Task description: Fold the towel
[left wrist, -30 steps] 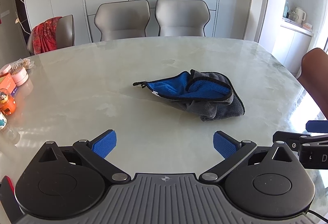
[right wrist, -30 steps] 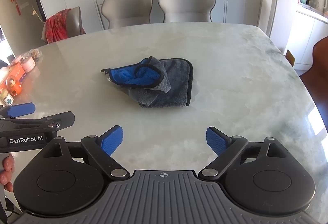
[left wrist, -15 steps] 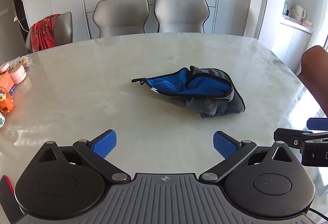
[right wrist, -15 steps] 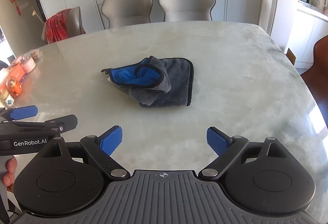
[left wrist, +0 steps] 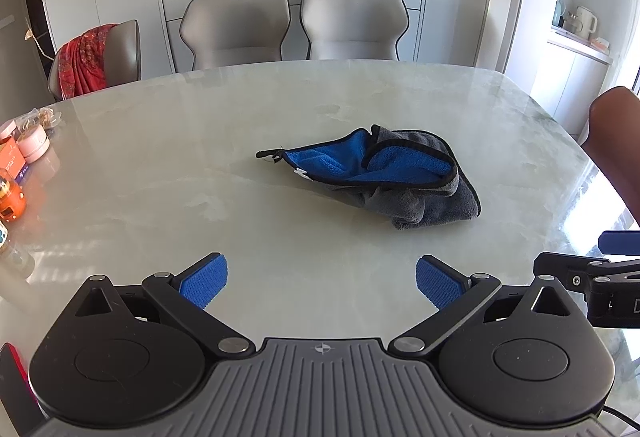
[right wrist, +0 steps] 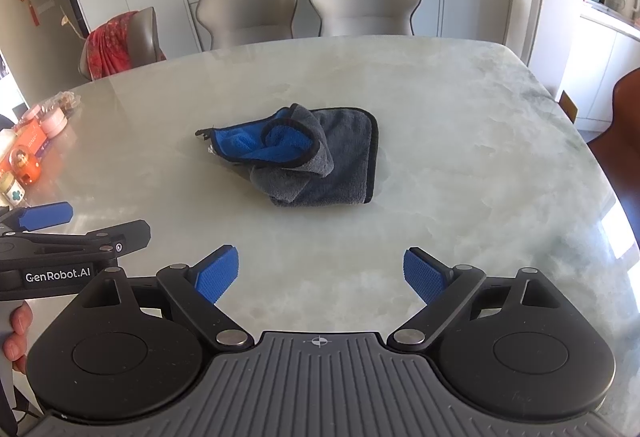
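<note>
Along the counter's (left wrist: 160, 157) left edge sit an orange figurine (left wrist: 10, 199), an orange box (left wrist: 14, 161) and 2 pink round tins (left wrist: 34, 143), well apart from everything else. The left claw (left wrist: 322, 279) hovers over bare marble near the counter's front edge, its 2 blue pads (left wrist: 204, 279) spread wide with nothing between them. Further out, near the counter's middle, lies the towel (left wrist: 384, 173), a crumpled microfibre cloth, grey outside and blue inside, with black trim; its blue face is turned up in a loose fold and a small white tag shows on its left side. In the right wrist view the towel (right wrist: 312, 157) lies ahead and slightly left of the right claw (right wrist: 320, 275), whose pads also stand wide and hold nothing. Both claws are well short of the cloth. Behind the counter stand 2 grey chairs (left wrist: 296, 25), with a red cloth (left wrist: 84, 63) draped over a third chair at left.
</note>
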A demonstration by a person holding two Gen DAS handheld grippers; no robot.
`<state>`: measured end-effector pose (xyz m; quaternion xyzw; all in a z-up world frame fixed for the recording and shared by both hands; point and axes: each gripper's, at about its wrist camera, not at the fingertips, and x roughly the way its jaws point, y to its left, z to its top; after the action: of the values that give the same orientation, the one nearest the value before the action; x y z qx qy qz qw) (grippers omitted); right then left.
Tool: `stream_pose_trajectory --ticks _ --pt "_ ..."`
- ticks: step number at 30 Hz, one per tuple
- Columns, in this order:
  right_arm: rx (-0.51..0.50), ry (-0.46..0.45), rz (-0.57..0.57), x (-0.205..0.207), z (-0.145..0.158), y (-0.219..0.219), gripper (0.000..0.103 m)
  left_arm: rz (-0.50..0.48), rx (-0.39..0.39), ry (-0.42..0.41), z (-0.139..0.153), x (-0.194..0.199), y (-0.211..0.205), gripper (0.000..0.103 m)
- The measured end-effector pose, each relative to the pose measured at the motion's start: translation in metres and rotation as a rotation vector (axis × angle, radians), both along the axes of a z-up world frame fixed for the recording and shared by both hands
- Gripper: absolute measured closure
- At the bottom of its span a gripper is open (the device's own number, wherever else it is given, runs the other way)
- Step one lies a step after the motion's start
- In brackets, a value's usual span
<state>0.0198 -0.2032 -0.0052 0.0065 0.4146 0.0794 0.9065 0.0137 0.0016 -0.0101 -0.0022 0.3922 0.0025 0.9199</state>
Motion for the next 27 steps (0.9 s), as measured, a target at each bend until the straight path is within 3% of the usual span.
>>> stream_pose_trajectory --ticks 19,27 --pt "-0.018 0.024 0.017 0.014 0.001 0.003 0.012 -0.016 0.004 0.024 -0.004 0.018 0.001 0.000" --pt "-0.001 -0.068 0.079 0.034 0.017 0.004 0.012 -0.045 0.030 -0.009 0.001 0.041 0.007 0.000"
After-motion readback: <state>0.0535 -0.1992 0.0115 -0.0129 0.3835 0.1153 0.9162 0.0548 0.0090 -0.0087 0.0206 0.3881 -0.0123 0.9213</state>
